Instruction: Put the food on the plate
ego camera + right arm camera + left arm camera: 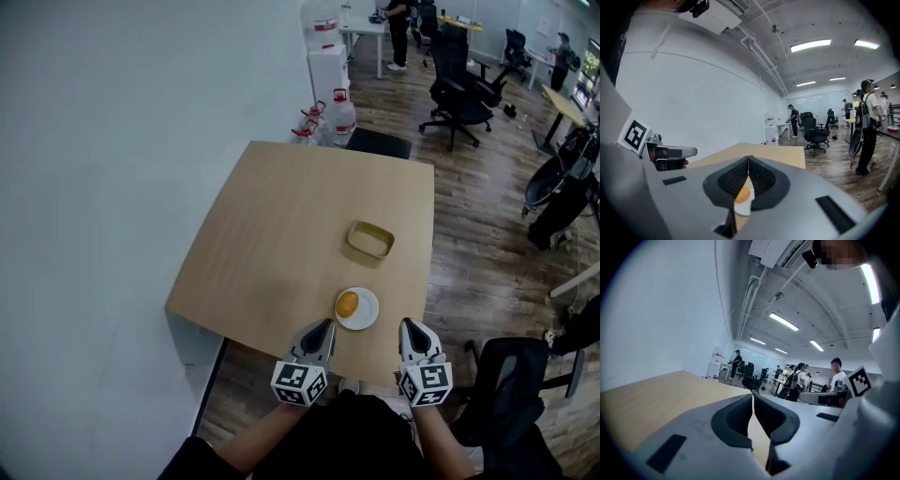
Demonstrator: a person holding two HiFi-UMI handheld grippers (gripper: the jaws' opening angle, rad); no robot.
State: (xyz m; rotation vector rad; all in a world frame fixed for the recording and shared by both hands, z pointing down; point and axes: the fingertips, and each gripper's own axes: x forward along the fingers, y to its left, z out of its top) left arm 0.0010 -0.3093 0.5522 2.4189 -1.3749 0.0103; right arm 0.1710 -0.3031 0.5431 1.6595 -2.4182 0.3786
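Note:
A round orange piece of food (347, 304) lies on the left part of a small white plate (367, 315) near the front edge of the wooden table (281, 234). My left gripper (324, 324) sits just left of the plate at the table's edge, shut with nothing in it. Right of the plate my right gripper (407, 324) is shut and holds nothing. In the left gripper view the left gripper (753, 395) shows its pads meeting over bare tabletop. In the right gripper view the food (742, 194) and plate (744, 209) show below the closed right gripper (748, 158).
A tan shallow rectangular dish (371, 240) stands behind the plate. Water bottles and a dispenser (328, 70) are beyond the table's far edge. Black office chairs (459, 84) and people stand farther back. Another black chair (511, 384) is at my right.

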